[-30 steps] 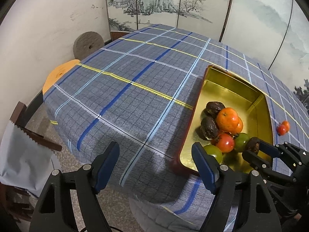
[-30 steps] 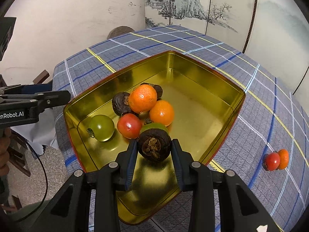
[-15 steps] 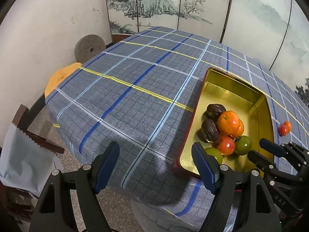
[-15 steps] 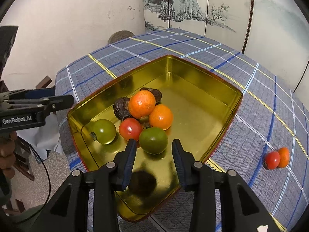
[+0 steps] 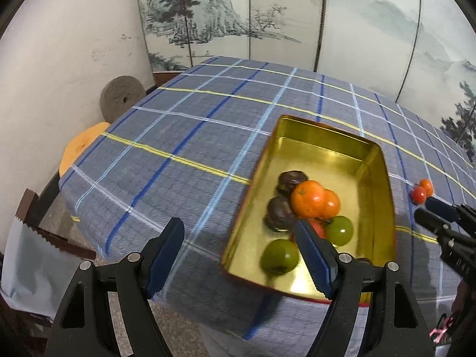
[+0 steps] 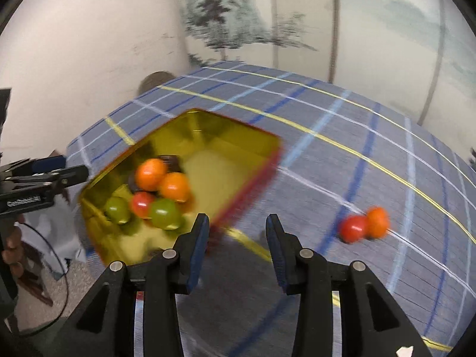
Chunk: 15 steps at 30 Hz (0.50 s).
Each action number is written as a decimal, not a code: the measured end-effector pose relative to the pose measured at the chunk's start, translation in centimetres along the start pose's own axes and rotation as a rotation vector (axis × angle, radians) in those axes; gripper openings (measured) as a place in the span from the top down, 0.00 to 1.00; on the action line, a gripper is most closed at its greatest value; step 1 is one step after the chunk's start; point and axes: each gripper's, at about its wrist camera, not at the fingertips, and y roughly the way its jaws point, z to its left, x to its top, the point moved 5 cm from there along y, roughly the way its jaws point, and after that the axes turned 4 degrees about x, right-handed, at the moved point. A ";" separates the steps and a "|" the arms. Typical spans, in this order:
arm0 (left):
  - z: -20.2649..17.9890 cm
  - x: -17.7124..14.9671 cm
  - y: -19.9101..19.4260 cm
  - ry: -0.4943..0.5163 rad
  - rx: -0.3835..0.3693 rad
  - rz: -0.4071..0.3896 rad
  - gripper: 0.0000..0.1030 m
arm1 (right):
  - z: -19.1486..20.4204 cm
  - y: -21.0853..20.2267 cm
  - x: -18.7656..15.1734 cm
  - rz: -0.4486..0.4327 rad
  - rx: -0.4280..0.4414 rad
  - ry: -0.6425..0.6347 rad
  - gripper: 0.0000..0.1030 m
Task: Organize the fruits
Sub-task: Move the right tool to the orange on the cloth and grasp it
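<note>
A gold tin tray (image 5: 327, 128) on the blue checked cloth holds two oranges (image 5: 308, 197), a red fruit, two green fruits (image 5: 279, 255) and dark brown wrinkled fruits (image 5: 278, 212). Another dark fruit (image 5: 363, 261) peeks from the tray's near corner behind my finger. A red fruit (image 6: 354, 227) and a small orange (image 6: 377, 221) lie together on the cloth to the right of the tray (image 6: 238, 122). My left gripper (image 5: 238, 255) is open and empty by the tray's near left edge. My right gripper (image 6: 236, 233) hovers open and empty over bare cloth between tray and loose pair.
The table's near edge drops off just below both grippers. A round stone disc (image 5: 122, 96) and an orange stool (image 5: 80, 145) stand by the left wall. A painted folding screen (image 5: 267, 15) backs the table. A chair draped with grey cloth (image 5: 23, 247) stands at lower left.
My right gripper let go of the dark fruit into the tray, its jaws parted, and it swung right over the cloth. The left gripper drew back a little from the tray.
</note>
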 end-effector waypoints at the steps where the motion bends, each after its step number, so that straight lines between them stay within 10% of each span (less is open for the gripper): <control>1: -0.6 0.1 0.1 0.007 -0.004 0.010 0.25 | -1.3 -0.4 -0.3 -0.002 -0.021 0.019 0.63; 15: -9.0 1.0 0.1 0.125 -0.106 0.040 0.25 | -13.6 -1.1 -4.0 0.034 -0.169 0.183 0.63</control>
